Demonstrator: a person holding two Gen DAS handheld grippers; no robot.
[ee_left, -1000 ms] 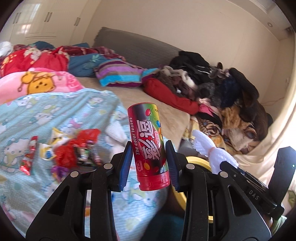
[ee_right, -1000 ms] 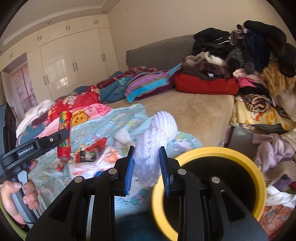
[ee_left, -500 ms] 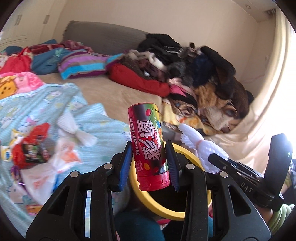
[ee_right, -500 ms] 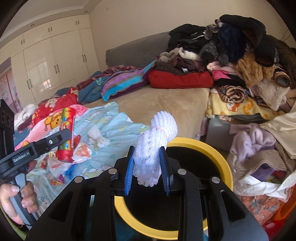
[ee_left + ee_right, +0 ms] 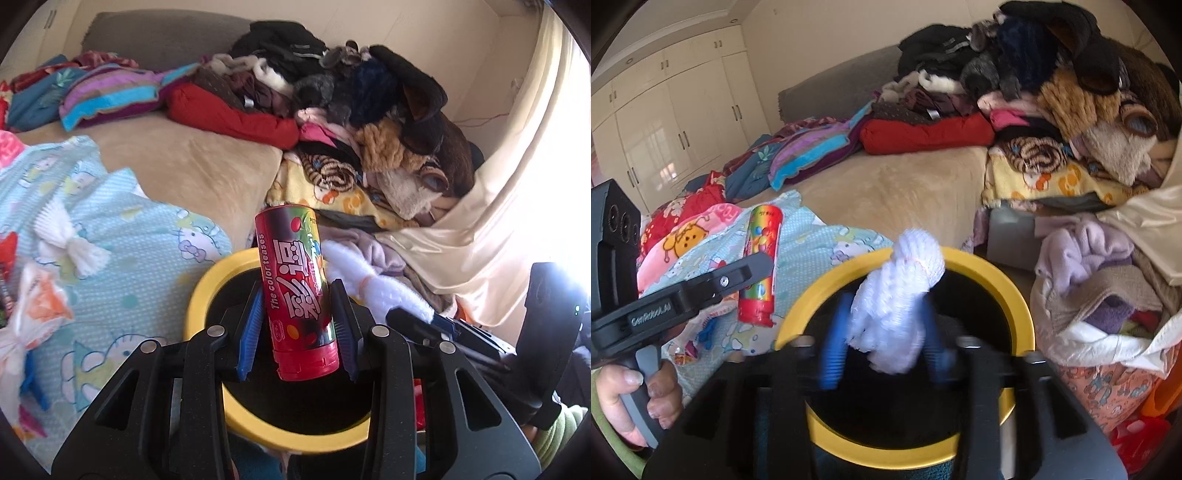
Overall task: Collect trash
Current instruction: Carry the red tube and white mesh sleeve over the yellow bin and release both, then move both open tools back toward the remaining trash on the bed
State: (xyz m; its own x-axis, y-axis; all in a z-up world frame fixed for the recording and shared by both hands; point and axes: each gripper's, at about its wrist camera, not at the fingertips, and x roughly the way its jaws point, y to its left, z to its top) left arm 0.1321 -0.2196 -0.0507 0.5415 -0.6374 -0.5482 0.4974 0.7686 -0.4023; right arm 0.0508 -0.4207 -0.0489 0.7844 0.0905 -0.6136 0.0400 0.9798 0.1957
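My left gripper [image 5: 295, 325] has opened around a red candy tube [image 5: 297, 291], which stands between the blue pads above the yellow-rimmed bin [image 5: 201, 291]; there are gaps on both sides of it. The tube also shows in the right wrist view [image 5: 759, 266]. My right gripper [image 5: 882, 339] is blurred, its pads spread around a white foam net wad [image 5: 897, 295] that sits over the bin's black mouth [image 5: 1015, 295]. The wad also shows in the left wrist view [image 5: 376, 288].
A blue cartoon blanket [image 5: 147, 236] on the bed carries more trash: a white net [image 5: 70, 243] and a white-orange wrapper [image 5: 40, 306]. A pile of clothes [image 5: 351, 103] lies behind the bin, more clothes to its right [image 5: 1089, 280]. A cream curtain [image 5: 517, 184] hangs at the right.
Both grippers moved right until they were over the yellow bin. The jaws of both have spread apart; the tube and the white wad sit looser and lower between the pads.
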